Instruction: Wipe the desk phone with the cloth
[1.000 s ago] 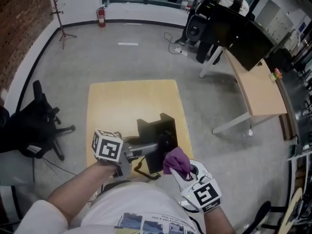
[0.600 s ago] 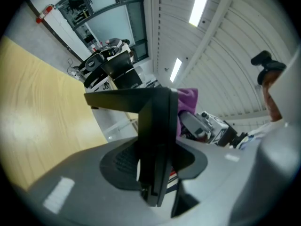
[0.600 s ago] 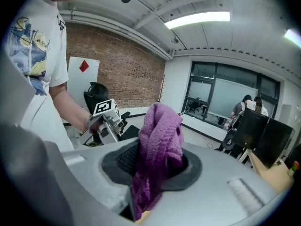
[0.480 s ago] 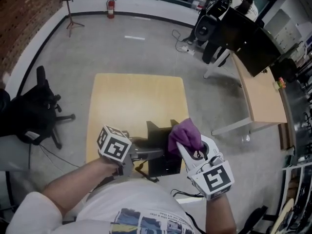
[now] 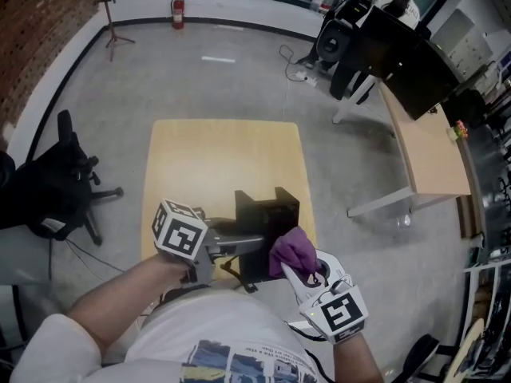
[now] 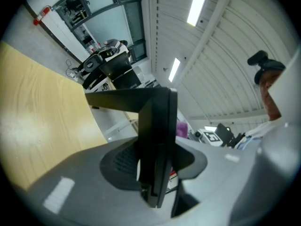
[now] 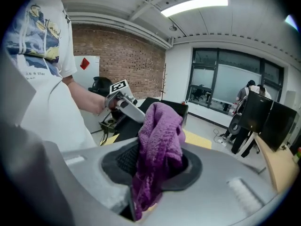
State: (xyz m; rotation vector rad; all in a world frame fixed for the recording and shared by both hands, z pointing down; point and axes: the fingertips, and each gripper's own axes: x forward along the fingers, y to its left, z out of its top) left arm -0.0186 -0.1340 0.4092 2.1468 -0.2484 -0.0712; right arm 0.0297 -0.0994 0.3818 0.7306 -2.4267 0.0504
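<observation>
The black desk phone stands at the near edge of a light wooden table. My left gripper reaches in from the left and is shut on the phone's side; in the left gripper view a thin black edge of the phone is clamped between the jaws. My right gripper is shut on a bunched purple cloth, which lies against the phone's near right corner. In the right gripper view the cloth fills the jaws, with the phone and the left gripper beyond it.
A black cable trails from the phone at the table's near edge. A black office chair stands on the floor to the left. To the right are another desk and dark monitors.
The right gripper with the cloth had moved up over the phone's right side and has now come back down toward its near right corner. The left gripper has kept its hold on the phone.
</observation>
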